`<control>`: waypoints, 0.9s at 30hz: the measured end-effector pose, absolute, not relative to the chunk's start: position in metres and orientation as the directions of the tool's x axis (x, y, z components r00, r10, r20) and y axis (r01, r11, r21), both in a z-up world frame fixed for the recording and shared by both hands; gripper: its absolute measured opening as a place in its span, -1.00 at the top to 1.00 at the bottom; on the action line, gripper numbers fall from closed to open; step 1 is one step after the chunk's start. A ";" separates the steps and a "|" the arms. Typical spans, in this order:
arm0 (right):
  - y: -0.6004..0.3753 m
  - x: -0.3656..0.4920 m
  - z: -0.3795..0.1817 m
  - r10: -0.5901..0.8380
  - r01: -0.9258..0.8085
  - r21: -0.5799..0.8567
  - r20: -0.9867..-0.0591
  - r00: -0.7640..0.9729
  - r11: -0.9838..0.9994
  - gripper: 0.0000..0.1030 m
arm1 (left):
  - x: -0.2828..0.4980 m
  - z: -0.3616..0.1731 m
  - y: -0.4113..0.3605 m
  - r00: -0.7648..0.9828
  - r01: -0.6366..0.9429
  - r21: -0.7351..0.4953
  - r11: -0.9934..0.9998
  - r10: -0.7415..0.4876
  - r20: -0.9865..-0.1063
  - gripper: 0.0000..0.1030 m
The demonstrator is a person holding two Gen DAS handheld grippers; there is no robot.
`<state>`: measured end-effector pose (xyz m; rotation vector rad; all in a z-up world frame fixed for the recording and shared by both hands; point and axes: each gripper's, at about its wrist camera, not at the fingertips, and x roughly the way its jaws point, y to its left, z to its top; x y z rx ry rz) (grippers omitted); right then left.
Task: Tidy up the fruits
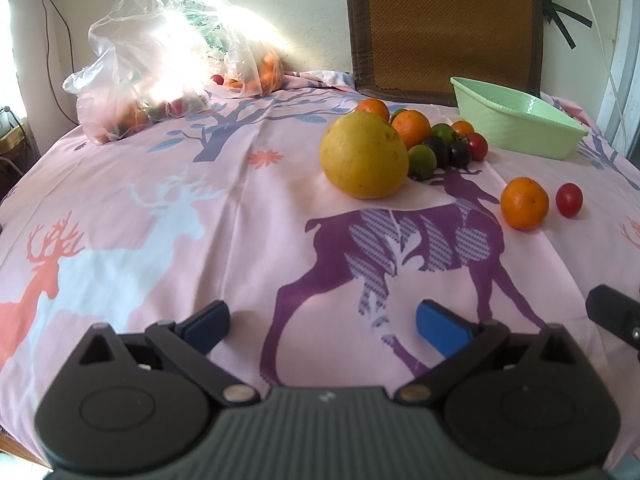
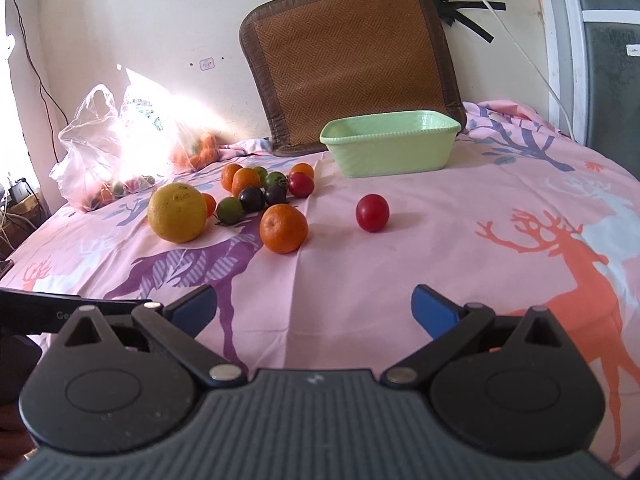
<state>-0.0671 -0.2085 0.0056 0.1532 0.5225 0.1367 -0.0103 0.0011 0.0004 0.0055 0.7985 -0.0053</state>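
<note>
The pink deer-print cloth (image 2: 400,264) fills most of both my views, spread over the whole surface under me. At the top of the right wrist frame a brown woven mat (image 2: 352,60) leans against the wall, and clear plastic bags (image 1: 148,64) with more fruit sit in glare at the upper left of the left wrist frame. The green basin (image 2: 390,152) stands just below the mat, upper centre of the right wrist view, with nothing showing over its rim.

The big yellow citrus (image 1: 364,156) sits right of centre in the left wrist view, touching a cluster of small oranges and dark, green and red tomatoes (image 1: 444,140) behind it. A lone orange (image 2: 284,228) lies centre-left in the right wrist frame, apart from the cluster, and a single red tomato (image 2: 373,213) lies near it to the right, not touching.

My left gripper (image 1: 322,324) hangs low at the bottom of its frame, jaws spread wide with nothing between them. My right gripper (image 2: 314,312) is likewise wide apart and holds nothing.
</note>
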 end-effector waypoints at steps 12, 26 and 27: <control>-0.209 -0.068 0.004 0.169 -0.090 0.182 -0.485 0.858 0.979 -1.00 | -0.011 0.000 0.001 0.699 0.007 0.003 1.000 -0.003 -0.715 -1.00; -0.206 -0.066 0.008 0.165 -0.100 0.160 -0.473 0.865 0.982 -0.96 | -0.011 0.001 0.002 0.703 0.028 0.003 1.000 -0.018 -0.711 -1.00; -0.205 -0.066 0.008 0.167 -0.106 0.154 -0.471 0.866 0.982 -0.96 | -0.012 0.000 0.003 0.707 0.036 0.005 0.999 -0.022 -0.707 -1.00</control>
